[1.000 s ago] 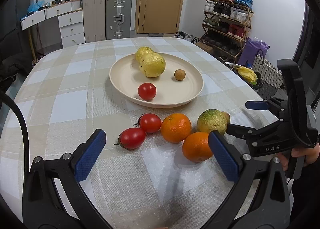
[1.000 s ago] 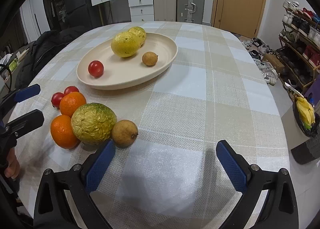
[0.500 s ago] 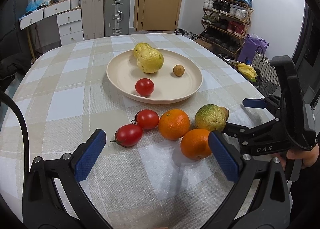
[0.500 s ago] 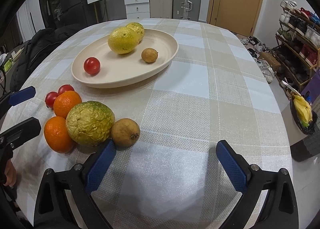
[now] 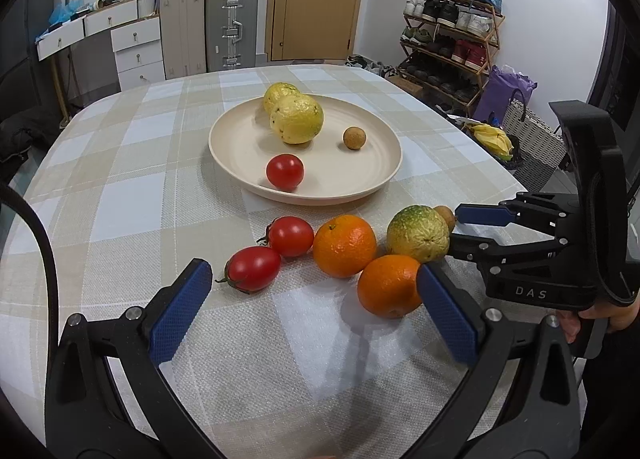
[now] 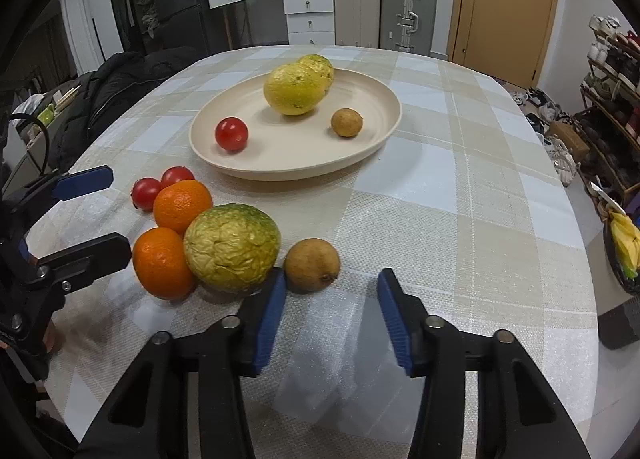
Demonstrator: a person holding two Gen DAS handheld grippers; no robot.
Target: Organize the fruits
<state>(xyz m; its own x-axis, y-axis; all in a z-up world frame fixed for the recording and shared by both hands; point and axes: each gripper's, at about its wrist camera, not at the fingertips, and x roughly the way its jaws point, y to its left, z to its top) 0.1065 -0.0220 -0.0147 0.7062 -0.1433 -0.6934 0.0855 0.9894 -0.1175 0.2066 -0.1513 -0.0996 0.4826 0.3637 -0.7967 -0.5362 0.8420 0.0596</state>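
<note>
A cream plate (image 5: 360, 183) (image 6: 372, 99) holds two yellow fruits (image 5: 297, 119), a tomato (image 5: 285, 172) and a small brown fruit (image 5: 354, 137). On the cloth lie two tomatoes (image 5: 253, 267), two oranges (image 5: 344, 245), a green-yellow wrinkled fruit (image 6: 232, 247) and a small brown fruit (image 6: 312, 265). My left gripper (image 5: 316, 311) is open, just short of the near tomato and the near orange (image 5: 389, 285). My right gripper (image 6: 332, 317) is open but narrowed, just short of the brown fruit, its left finger against the wrinkled fruit.
The oval table (image 6: 480, 187) has a checked cloth. Drawers and suitcases (image 5: 232, 31) stand behind, a shoe rack (image 5: 448, 39) to the right, a dark jacket (image 6: 116, 99) on a chair at the left edge.
My right gripper has narrowed its jaws and moved forward to the small brown fruit. My left gripper has drifted slightly closer to the loose fruits.
</note>
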